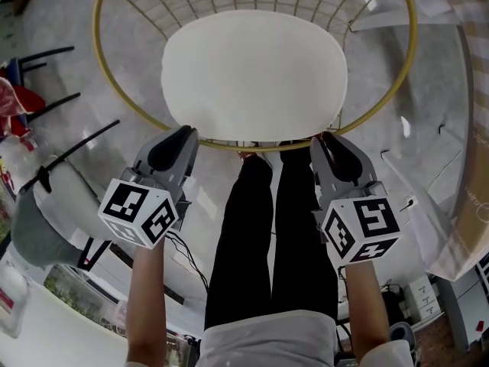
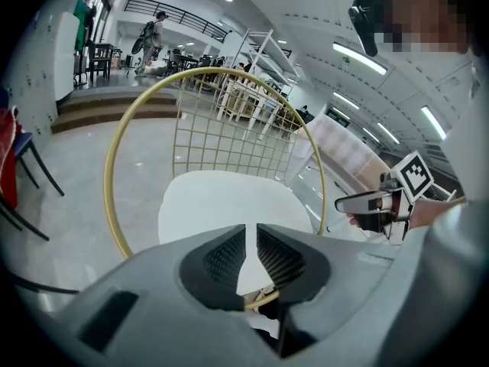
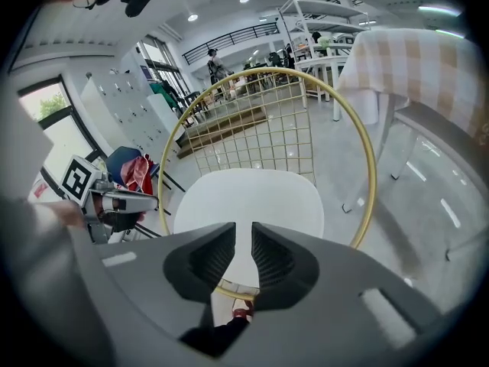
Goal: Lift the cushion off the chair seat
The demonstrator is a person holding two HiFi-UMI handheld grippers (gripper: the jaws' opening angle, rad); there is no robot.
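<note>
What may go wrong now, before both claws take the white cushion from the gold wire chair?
1. The left claw and right claw show only narrow gaps; the cushion edge may not fit between them.
2. Both tips are near the gold rim, so they might clamp wire instead of cushion.

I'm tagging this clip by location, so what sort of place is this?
Probably a large café or canteen hall: tables and chairs crowd a raised area, a checked-cloth table stands nearby, and a railed balcony runs above the polished floor.
</note>
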